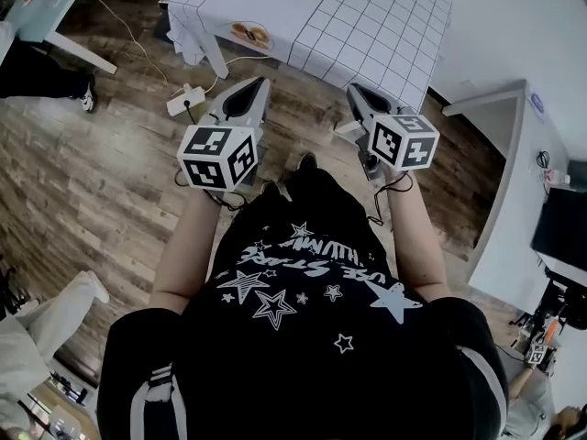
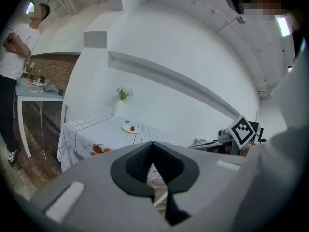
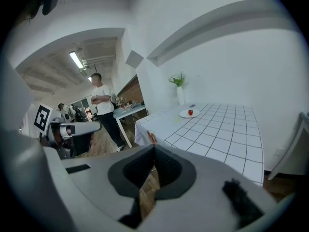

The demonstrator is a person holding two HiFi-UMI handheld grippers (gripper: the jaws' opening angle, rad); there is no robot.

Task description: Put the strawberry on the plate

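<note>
The strawberry (image 3: 190,112) shows as a small red dot that seems already to rest on a small white plate (image 3: 183,114), on the far part of the checked tabletop (image 3: 227,134). It is too small to tell its long axis. In the head view that spot sits at the very top edge of the frame, above and between the two grippers. Nearer the tabletop's front edge lies a second plate with orange food (image 1: 249,33).

Both grippers hang over the wood floor (image 1: 110,172), well apart from the tabletop. The right gripper (image 3: 154,149) has its jaws together with nothing between them, and the strawberry lies to the upper right of them in its view. The left gripper (image 2: 153,146) likewise has its jaws pressed together and empty, and the strawberry stands to the upper left of them.

Judging by the head view, the right gripper looks slightly the nearer. Any reach would likely go forward and across the tabletop from that side.
</note>
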